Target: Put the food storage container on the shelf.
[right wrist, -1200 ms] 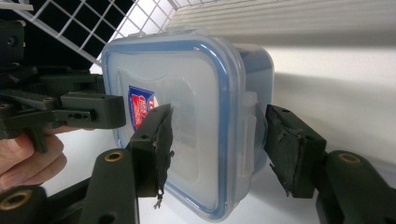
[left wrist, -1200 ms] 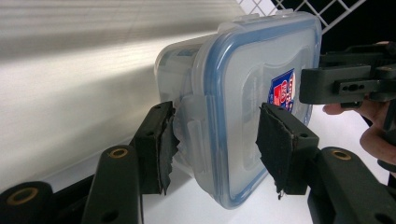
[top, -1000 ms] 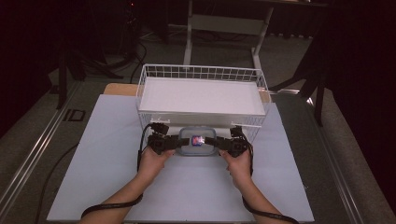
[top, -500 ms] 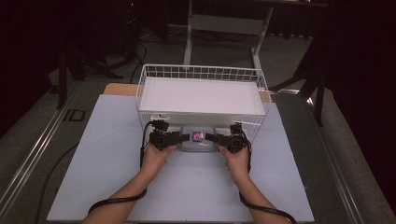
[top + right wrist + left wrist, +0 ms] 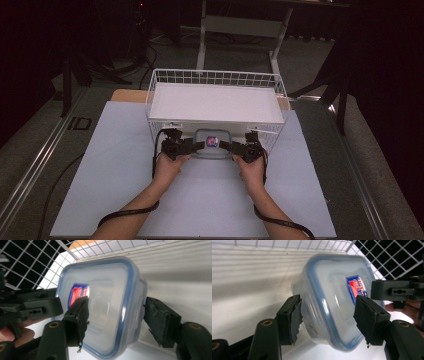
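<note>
While I watched from the high view, the lidded plastic container (image 5: 212,144) sat on the white table (image 5: 115,165) just in front of the near wall of the wire basket (image 5: 215,102), touching or almost touching that wall. My left gripper (image 5: 192,146) came at the container from its left end and my right gripper (image 5: 231,146) from its right end, each with a hand behind it on the side away from the basket. Seen along the left gripper (image 5: 327,315), the jaws had just been opening; they straddled the container (image 5: 329,302), one over the lid near the red and blue label (image 5: 357,286) and one beside the clear body, and a thin gap showed at the body side, so I read no firm pinch there. Seen along the right gripper (image 5: 115,317), the jaws had likewise just been opening; they stood fairly wide around the container (image 5: 105,297), one pad (image 5: 80,312) lying against the lid beside the label and the other pad (image 5: 160,320) just off the body wall. The basket's white liner showed behind the container in both gripper views.
</note>
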### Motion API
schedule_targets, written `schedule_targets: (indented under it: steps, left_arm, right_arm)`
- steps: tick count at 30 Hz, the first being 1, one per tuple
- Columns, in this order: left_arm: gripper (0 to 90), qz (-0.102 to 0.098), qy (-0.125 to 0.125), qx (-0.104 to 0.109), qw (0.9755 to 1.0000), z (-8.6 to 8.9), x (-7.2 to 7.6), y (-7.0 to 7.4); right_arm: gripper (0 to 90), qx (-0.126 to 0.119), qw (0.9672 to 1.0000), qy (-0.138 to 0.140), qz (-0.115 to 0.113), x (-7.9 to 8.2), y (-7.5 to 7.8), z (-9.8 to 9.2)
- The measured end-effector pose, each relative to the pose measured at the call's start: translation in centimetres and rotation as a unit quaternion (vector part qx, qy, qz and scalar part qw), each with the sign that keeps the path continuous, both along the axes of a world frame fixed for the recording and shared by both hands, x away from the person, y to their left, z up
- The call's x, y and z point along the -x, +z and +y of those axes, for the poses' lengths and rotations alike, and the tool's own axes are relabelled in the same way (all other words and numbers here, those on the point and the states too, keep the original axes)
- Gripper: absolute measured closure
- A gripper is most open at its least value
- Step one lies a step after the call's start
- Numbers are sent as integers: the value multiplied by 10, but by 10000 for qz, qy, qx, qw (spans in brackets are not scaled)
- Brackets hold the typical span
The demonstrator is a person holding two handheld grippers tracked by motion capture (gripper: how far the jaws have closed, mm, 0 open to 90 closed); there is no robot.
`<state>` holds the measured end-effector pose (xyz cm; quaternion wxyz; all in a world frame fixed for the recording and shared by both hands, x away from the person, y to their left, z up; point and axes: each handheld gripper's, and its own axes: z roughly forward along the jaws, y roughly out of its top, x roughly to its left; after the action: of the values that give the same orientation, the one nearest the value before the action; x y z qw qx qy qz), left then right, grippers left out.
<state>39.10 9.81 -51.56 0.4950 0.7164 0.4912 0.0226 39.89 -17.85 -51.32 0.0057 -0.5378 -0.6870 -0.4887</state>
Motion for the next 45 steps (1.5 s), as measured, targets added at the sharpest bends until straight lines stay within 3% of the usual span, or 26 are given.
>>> schedule_targets:
  steps: [2, 6, 8, 9, 10, 12, 15, 17, 19, 22, 23, 26, 29, 31, 36, 38, 39, 41, 45]
  left_arm:
    - [347, 9, 24, -44, 10000, -2, -2, -2]
    - [345, 39, 14, 64, 10000, -1, -4, -4]
    - [345, 28, 17, 1, 10000, -2, -3, -3]
    - [344, 18, 75, -49, 10000, -2, -1, -1]
    - [341, 18, 90, -62, 9999, -1, 0, 0]
    - [244, -200, -79, -121, 9997, 1, 6, 1]
    - [203, -348, -54, -186, 9992, 2, 12, 4]
    - [151, -526, -198, -56, 9984, 5, 21, 6]
    - [150, -563, -276, -52, 9980, 6, 23, 7]
    - [100, -768, -451, -38, 9960, 7, 34, 12]
    - [26, -836, -519, -44, 9951, 7, 37, 13]
    - [25, -1001, -564, -122, 9933, 9, 49, 20]
    - [24, -998, -646, -72, 9929, 11, 61, 23]
    - [24, -992, -722, -126, 9924, 12, 69, 25]
    - [24, -1060, -867, -190, 9904, 18, 94, 31]
    - [24, -1068, -931, -211, 9897, 22, 108, 33]
    - [24, -1074, -954, -245, 9893, 24, 113, 33]
    - [24, -1104, -992, -310, 9884, 29, 126, 34]
    - [24, -1114, -967, -196, 9889, 37, 144, 29]
  right_arm:
    - [389, 28, 10000, -73, -33, -1, -1, -1]
    - [393, 138, 9998, -78, -91, -2, 2, -1]
    - [393, 187, 9997, -79, -108, -1, 3, 0]
    - [398, 279, 9994, -86, -185, 2, 5, 0]
    - [390, 430, 9982, -34, -420, 4, 6, 1]
    - [384, 487, 9977, 1, -467, 8, 8, 1]
    - [384, 620, 9962, 91, -606, 12, 12, -1]
    - [385, 741, 9945, 148, -730, 20, 16, -3]
    - [385, 796, 9938, 168, -761, 24, 17, -2]
    - [384, 899, 9920, 237, -859, 32, 21, -2]
    - [395, 942, 9906, 311, -947, 39, 25, 0]
    - [410, 968, 9887, 424, -1064, 49, 29, 5]
    - [442, 990, 9880, 522, -1064, 55, 29, 9]
    - [472, 1067, 9862, 624, -1097, 62, 27, 14]
    - [532, 1005, 9866, 667, -1099, 68, 22, 19]
    - [549, 1091, 9854, 698, -1103, 70, 19, 22]
    - [622, 1233, 9833, 714, -1130, 72, 17, 24]
    - [667, 1292, 9822, 756, -1138, 73, 14, 27]
    - [817, 1345, 9810, 884, -1082, 71, 10, 33]
